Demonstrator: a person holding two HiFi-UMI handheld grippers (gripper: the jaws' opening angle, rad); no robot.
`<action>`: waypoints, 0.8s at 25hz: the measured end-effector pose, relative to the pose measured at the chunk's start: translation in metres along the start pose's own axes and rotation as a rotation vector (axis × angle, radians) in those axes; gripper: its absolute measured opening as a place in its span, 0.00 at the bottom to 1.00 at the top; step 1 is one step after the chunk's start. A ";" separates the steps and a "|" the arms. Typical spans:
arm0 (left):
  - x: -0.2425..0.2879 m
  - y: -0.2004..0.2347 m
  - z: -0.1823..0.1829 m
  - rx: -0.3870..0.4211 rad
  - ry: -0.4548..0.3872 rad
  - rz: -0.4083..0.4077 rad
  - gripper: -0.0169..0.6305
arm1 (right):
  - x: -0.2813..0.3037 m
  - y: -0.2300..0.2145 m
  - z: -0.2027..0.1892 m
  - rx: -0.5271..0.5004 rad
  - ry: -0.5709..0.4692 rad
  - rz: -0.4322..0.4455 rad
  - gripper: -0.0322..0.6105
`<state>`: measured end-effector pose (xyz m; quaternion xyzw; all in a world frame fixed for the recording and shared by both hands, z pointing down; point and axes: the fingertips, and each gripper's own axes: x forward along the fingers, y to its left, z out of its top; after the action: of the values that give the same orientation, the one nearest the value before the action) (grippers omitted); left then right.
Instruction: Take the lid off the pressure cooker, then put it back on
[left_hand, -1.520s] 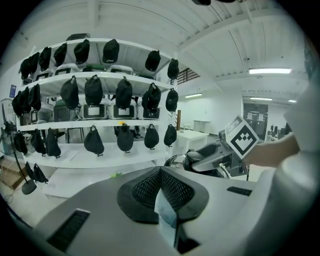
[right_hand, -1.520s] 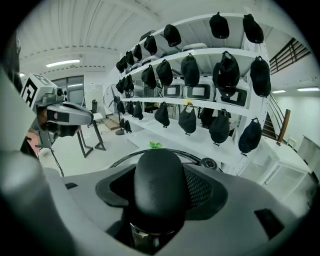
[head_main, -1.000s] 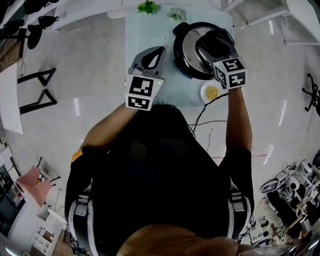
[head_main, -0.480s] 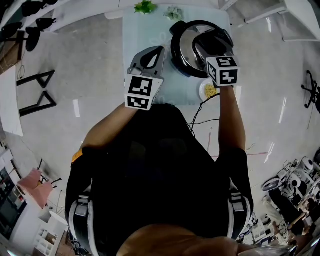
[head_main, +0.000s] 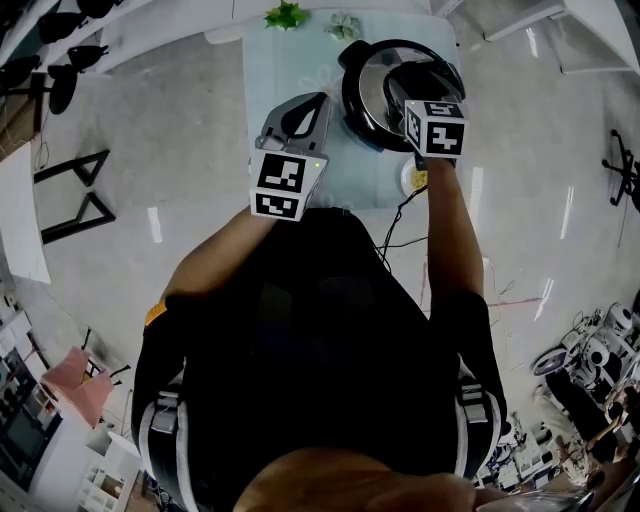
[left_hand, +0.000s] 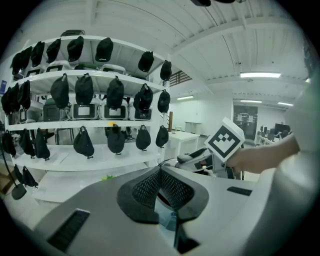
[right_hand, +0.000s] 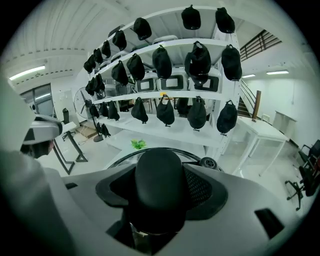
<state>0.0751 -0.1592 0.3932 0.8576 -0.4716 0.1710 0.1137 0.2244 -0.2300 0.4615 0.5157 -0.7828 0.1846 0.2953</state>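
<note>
Two grippers here, but only one is doing any work. The right gripper (right_hand: 161, 174) is clamped on the lid handle (right_hand: 159, 192). In the right gripper view that fat black grip fills the whole gap between the jaws, with the pads pressed against both its sides. The jaws stand wide only because the handle is wide.

The steel lid (head_main: 374, 92) looks seated on the pressure cooker (head_main: 350, 108), which sits at the far right of the pale table (head_main: 285, 60), just beyond a small dish of yellow bits (head_main: 411, 181). So I'd say the removal step isn't done yet. Holding the handle square across like that makes sense if the lid has to be twisted loose before it lifts.

The left gripper (head_main: 318, 100) hangs over the bare table just left of the cooker. Its jaws are together with nothing in them, and it isn't touching the pot. My guess is it's parked there to keep out of the lid's way, close enough to steady the pot if that shifts.
</note>
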 end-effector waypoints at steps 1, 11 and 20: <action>0.000 0.002 0.000 -0.001 0.000 -0.001 0.04 | 0.002 -0.001 -0.002 0.006 0.005 -0.012 0.50; -0.001 0.011 -0.004 -0.013 0.000 -0.023 0.04 | -0.001 -0.002 -0.001 0.055 -0.036 -0.096 0.50; 0.001 0.012 -0.011 -0.010 0.005 -0.055 0.04 | 0.001 -0.004 -0.002 0.088 -0.070 -0.168 0.51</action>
<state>0.0631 -0.1627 0.4038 0.8691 -0.4486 0.1675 0.1238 0.2284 -0.2307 0.4635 0.5980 -0.7378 0.1753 0.2595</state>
